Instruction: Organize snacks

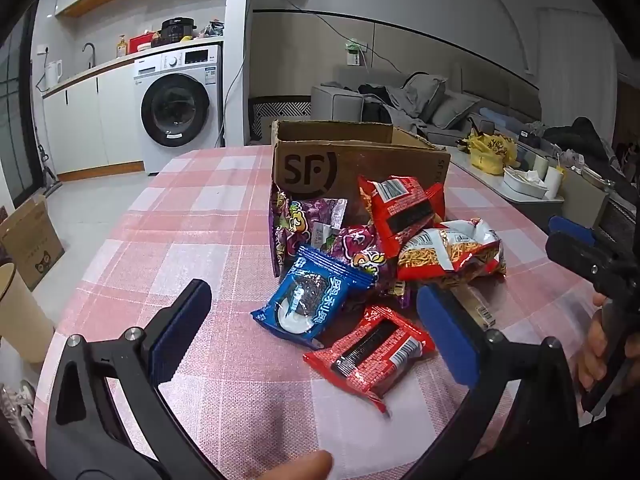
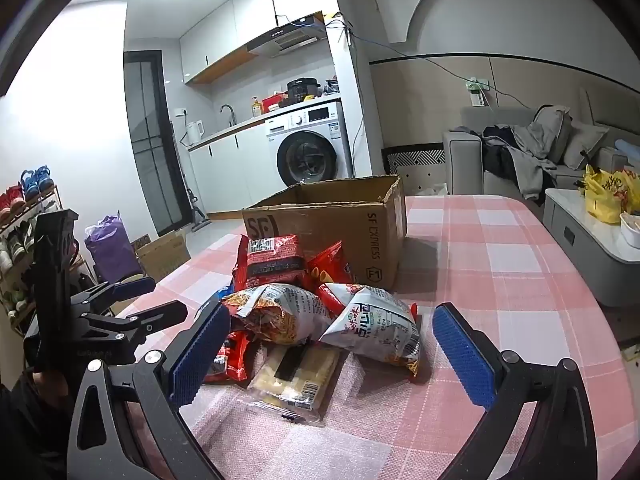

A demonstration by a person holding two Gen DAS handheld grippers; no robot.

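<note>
Each fisheye sat low behind its own hand-held gripper, facing forward, close above the pink checked counter point(image 1: 192, 208); both shared the brown cardboard box point(image 2: 332, 220).

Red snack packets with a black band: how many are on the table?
2. One red packet lies nearest, beside the blue packet; another red packet leans against the cardboard box. More may be hidden.

The inside of the cardboard box point(image 1: 352, 160) is hidden by its front wall. In front of the box, purple packets point(image 1: 320, 236) lie partly covered by other packets.
</note>
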